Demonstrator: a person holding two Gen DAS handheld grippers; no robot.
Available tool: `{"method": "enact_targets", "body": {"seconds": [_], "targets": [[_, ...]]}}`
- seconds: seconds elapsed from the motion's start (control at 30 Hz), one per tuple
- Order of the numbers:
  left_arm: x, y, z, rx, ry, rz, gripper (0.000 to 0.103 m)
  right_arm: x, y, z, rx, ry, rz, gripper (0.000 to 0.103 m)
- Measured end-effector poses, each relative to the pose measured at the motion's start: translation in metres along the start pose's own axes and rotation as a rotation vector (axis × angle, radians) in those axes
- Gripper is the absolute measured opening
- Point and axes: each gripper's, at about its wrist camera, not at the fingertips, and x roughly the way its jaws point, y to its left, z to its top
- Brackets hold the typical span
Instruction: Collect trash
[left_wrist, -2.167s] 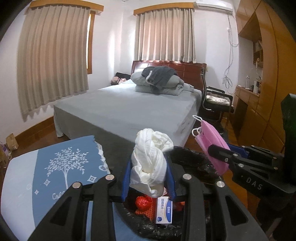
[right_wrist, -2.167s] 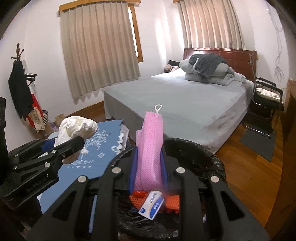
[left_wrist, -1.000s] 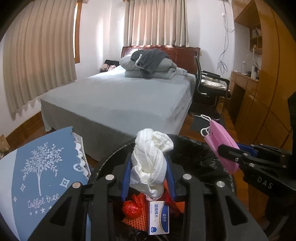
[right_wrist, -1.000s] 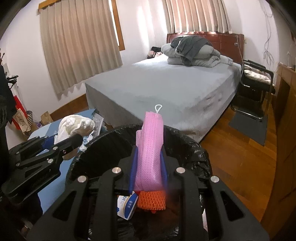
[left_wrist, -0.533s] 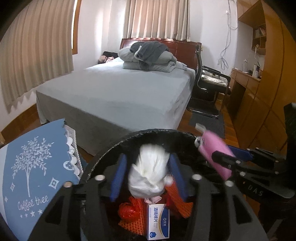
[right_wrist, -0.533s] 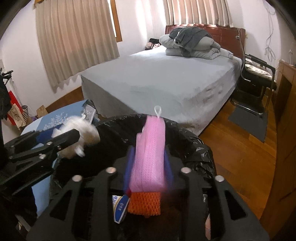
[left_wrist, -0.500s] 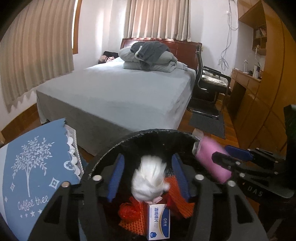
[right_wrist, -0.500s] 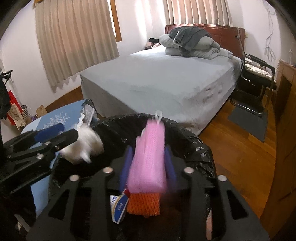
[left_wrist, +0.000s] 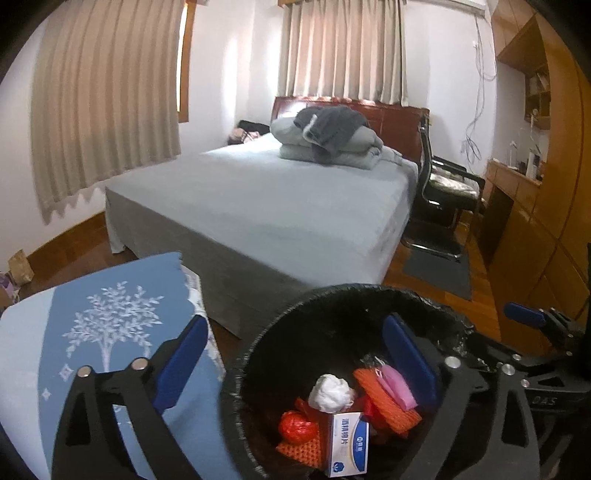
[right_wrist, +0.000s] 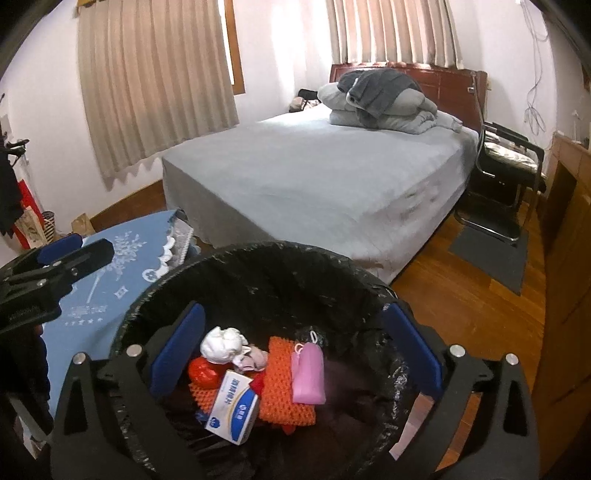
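Hovering over the round bin with the crinkly black plastic liner (right_wrist: 258, 266), lower centre of both frames. Left gripper (left_wrist: 295, 354) and right gripper (right_wrist: 295, 343) are both opening, blue pads spreading wide, nothing between them. Trash is sitting inside the bin: crumpled white tissue wad (right_wrist: 221, 341), soft pink pleated face mask (right_wrist: 308, 373), orange foam netting (right_wrist: 280, 387), glossy red wrapper (right_wrist: 201, 371), white-and-blue cardboard box (right_wrist: 232, 408). My read: drop is done. To finish cleanly, lifting straight up would keep the pads from snagging the thin liner rim. Blue tree-print tablecloth (left_wrist: 92, 332) is showing lower left, grey bed (right_wrist: 332, 173) behind.
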Motion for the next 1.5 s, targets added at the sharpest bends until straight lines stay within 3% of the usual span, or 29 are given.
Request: {"method": "enact_targets", "body": {"seconds": [0.8, 1.5], "targets": [[-0.116, 0.012, -0.014, -0.008, -0.071, 0.102, 0.097, -0.112, 0.062, 0.020, -0.030, -0.096, 0.102, 0.097], [-0.163, 0.017, -0.024, -0.038, -0.116, 0.127, 0.097, -0.136, 0.088, 0.012, -0.072, -0.098, 0.114, 0.097]]}}
